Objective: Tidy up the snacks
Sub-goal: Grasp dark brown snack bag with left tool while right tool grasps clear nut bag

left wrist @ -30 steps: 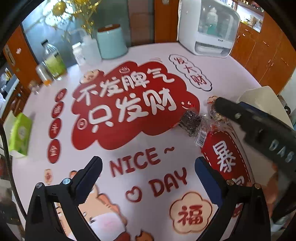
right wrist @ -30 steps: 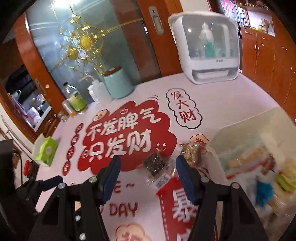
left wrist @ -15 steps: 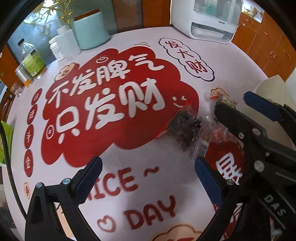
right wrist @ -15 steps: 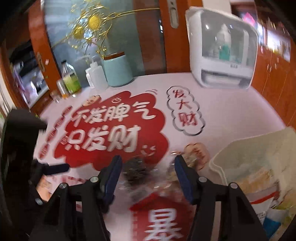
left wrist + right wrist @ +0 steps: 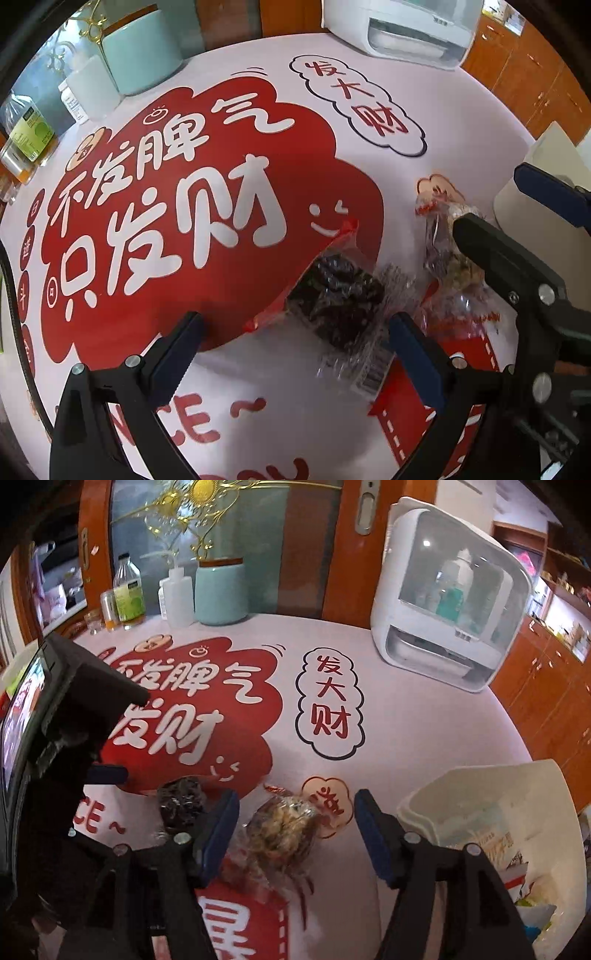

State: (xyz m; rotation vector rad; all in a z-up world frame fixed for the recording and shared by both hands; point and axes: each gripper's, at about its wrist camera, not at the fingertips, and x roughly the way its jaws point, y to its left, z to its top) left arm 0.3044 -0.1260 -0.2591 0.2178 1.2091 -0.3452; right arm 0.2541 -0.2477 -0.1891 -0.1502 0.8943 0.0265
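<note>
Dark snack packet: flat on printed tablecloth, between blue pads of left gripper; jaws spread, nothing clamped, apparently lined up for pickup. Crinkly clear film, red sealed edge, lumpy black contents. Golden snack packet: just beside, framed by right gripper; jaws lately widened, pads clear of wrapper. Glossy, crumpled, knobbly filling. Cream plastic bin: near right, presumably destination; smooth-walled, already stocked with packets.

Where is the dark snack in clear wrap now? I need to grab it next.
The dark snack in clear wrap lies on the table by the smiley print, just left of the golden-brown wrapped snack, in both wrist views.
</note>
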